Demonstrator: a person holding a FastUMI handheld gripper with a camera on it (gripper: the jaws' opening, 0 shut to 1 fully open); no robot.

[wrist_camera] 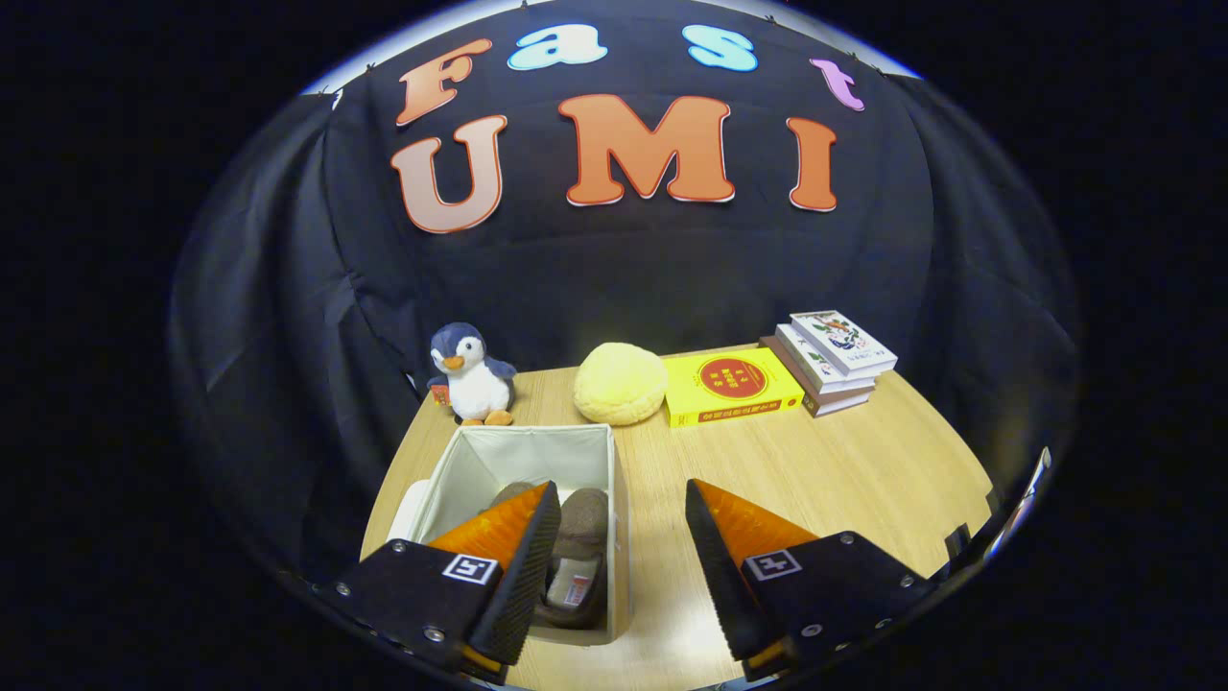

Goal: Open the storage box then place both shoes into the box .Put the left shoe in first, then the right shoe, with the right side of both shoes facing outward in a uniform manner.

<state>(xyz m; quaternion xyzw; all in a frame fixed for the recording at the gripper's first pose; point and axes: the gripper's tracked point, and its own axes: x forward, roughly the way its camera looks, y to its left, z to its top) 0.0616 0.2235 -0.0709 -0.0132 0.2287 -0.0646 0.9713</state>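
An open fabric storage box [595,451] with a pale lining stands on the wooden table [815,480], under and just ahead of my left finger. Inside it lie brown slippers: one shoe [580,542] shows its toe and insole beside the left finger, and a second shoe [507,493] peeks out behind that fingertip. My gripper [622,499] is open, its fingers wide apart with nothing between them. It hovers above the box's right wall and the bare table beside it. What may be the box's lid [408,509] shows as a pale edge left of the box.
At the back of the table sit a penguin plush toy [470,376], a round yellow cushion [620,383], a yellow book [729,386] and a stack of books [830,360]. The black cloth wall closes off the back and sides.
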